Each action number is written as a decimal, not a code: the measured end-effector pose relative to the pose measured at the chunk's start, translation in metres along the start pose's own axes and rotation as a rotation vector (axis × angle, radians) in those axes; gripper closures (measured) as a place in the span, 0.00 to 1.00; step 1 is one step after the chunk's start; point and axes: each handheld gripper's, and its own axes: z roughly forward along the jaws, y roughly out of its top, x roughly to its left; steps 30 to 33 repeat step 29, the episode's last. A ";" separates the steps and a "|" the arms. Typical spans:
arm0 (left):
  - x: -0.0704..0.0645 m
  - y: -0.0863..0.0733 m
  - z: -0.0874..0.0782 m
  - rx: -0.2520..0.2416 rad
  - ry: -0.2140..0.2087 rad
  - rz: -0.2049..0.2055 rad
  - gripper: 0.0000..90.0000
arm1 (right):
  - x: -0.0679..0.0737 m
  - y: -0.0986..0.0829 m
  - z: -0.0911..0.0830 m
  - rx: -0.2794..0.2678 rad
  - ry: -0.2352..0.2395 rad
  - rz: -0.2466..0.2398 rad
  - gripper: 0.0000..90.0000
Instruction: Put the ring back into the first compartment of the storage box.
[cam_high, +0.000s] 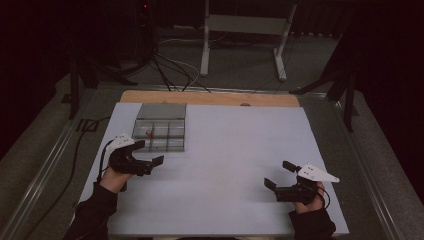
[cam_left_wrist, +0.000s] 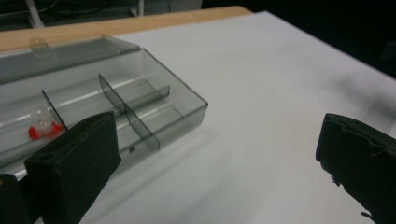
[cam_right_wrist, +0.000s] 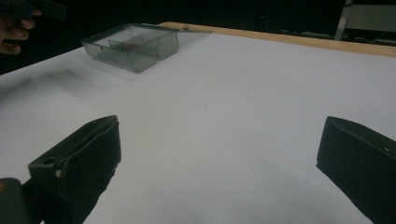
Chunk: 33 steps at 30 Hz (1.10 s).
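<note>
The left hand-held gripper (cam_high: 151, 151), jaws wide and empty, hovers beside the box (cam_high: 160, 131) at the surface's (cam_high: 235, 150) far left. The right hand-held gripper (cam_high: 279, 174) waits open, well apart. Likely approach; next, reaching the red piece (cam_left_wrist: 43, 128) inside.

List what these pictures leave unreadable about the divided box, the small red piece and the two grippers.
- Small red piece: left gripper view, its lower part sits behind a divider, blurred; what it is stays unclear. In the high view it is too small.
- Divided box: left gripper view, its left end is cut off by the frame edge and the left gripper's jaw.
- Right gripper: right gripper view, jaws cut off by the bottom edge.
</note>
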 end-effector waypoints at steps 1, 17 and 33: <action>0.000 0.000 0.000 0.000 0.000 0.000 0.01 | 0.000 0.000 0.000 0.000 0.000 0.000 0.00; -0.013 -0.041 -0.014 0.017 -0.047 0.046 0.01 | 0.000 -0.001 0.001 0.006 0.003 -0.001 0.00; -0.014 -0.064 -0.011 0.059 -0.129 0.077 0.01 | -0.001 -0.001 0.002 0.016 0.005 -0.006 0.00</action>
